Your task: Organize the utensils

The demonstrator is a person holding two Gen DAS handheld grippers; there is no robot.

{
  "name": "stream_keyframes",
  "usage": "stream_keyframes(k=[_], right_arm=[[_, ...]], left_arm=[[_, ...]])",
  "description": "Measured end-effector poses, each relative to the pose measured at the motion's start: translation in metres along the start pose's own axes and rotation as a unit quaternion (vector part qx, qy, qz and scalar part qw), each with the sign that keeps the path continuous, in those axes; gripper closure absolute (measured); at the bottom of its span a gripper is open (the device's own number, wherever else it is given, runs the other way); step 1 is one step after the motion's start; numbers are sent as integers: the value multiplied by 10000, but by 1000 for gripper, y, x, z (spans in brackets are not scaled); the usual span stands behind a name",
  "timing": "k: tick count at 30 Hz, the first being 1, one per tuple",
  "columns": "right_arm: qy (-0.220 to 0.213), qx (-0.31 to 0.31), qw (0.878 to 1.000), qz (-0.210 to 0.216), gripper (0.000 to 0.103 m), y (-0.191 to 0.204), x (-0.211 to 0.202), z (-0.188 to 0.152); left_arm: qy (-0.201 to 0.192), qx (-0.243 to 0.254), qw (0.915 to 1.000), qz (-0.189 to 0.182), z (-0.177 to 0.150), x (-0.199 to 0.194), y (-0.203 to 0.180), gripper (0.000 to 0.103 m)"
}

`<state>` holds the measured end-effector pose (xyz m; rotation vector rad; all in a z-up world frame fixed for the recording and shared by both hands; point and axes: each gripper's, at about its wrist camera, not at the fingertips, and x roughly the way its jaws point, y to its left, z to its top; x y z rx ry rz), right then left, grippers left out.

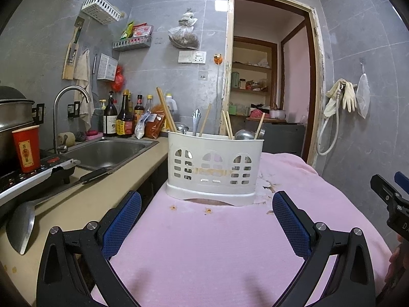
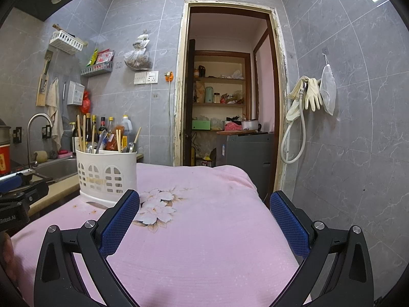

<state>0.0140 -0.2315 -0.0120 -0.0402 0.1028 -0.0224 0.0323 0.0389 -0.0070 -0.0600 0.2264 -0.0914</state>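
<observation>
Both jaws stand apart, empty. The left gripper [image 1: 207, 220] faces the holder [image 1: 214, 166] at twelve o'clock; best to pinch one chopstick [image 1: 166, 110] high and lift straight.

Left gripper body [image 2: 11, 217], at the left edge of the right wrist view: white lettering ending "Robot.AI", first letters cut off. Red cup [image 1: 26, 148], left of the left gripper: yellow label with characters, too small to read.
</observation>
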Motion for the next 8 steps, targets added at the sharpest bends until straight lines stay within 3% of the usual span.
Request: stream_keyframes(k=[8], right_arm=[[17,-7,10000,11,0,1,0,-4]], left_arm=[[4,13,10000,12,0,0,0,2]])
